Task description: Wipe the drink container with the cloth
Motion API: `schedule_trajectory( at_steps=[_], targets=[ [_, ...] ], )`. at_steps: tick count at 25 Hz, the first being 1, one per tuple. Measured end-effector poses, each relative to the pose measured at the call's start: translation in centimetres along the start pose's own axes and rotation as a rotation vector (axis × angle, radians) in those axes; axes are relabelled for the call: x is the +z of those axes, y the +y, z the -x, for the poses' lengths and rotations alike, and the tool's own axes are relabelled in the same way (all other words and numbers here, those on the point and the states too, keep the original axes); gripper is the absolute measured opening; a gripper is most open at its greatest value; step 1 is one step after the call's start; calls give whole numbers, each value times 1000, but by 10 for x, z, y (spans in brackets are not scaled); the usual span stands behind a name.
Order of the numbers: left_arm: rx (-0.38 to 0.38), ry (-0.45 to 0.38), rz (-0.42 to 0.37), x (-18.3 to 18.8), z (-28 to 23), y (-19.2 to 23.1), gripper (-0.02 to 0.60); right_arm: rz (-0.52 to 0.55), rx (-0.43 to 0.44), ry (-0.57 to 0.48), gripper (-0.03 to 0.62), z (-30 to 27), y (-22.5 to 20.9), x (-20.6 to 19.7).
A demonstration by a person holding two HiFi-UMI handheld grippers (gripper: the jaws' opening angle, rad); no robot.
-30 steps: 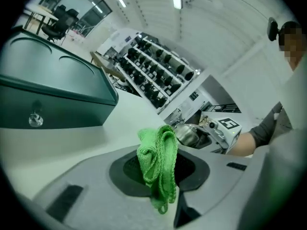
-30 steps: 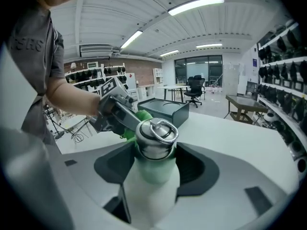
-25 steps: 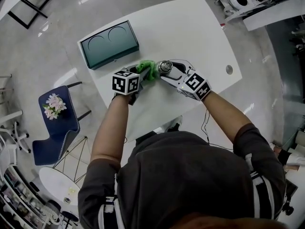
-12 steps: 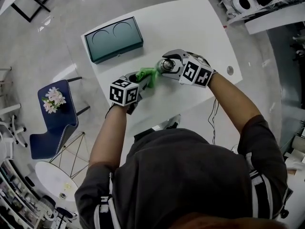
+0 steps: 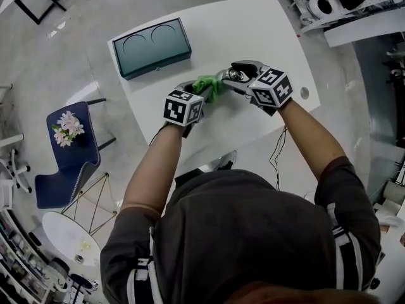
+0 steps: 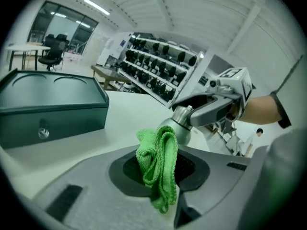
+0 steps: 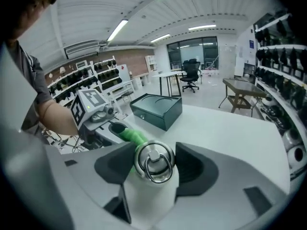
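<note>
**Cloth on bottle, both grippers now nearer the box**

The left gripper (image 5: 199,94) pinches the crumpled green microfibre cloth (image 6: 157,169) against the white drink bottle with a steel ring cap (image 7: 152,188). The right gripper (image 7: 152,163) clasps the bottle, its jaws having just tightened. Both have shifted toward the dark green lidded box (image 5: 150,46), so wiping looks under way. The box sits on a white table (image 5: 266,37), with shelving racks (image 6: 158,75) beyond it.
</note>
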State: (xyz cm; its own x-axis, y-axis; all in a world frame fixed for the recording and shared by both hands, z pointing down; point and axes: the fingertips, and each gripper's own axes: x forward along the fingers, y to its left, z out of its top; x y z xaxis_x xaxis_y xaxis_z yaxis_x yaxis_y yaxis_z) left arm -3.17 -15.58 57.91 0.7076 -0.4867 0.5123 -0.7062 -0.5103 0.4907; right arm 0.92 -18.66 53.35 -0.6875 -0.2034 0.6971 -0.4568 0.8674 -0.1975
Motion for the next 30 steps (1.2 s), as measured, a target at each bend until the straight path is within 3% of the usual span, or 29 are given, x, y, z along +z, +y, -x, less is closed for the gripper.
schedule_trajectory(
  at_steps=[3,6,14,18,30],
  targets=[
    [85,69,-103,-5,-16,21,78,-74,-14,-23,253,3,-5,-2],
    [113,101,-144,-7,-23,29,80,-229,-23,-65,253,7,-12,-6],
    [-57,-91,-45,39,24,-49,80,-613,-131,-183,252,22,-38,-20],
    [-23,-96,-47,32,8,-56,80,-649,-142,-221,251,20,-33,-15],
    [98,-62,11,20,11,12,81,-725,-64,-273,250,47,-35,-20]
  ],
)
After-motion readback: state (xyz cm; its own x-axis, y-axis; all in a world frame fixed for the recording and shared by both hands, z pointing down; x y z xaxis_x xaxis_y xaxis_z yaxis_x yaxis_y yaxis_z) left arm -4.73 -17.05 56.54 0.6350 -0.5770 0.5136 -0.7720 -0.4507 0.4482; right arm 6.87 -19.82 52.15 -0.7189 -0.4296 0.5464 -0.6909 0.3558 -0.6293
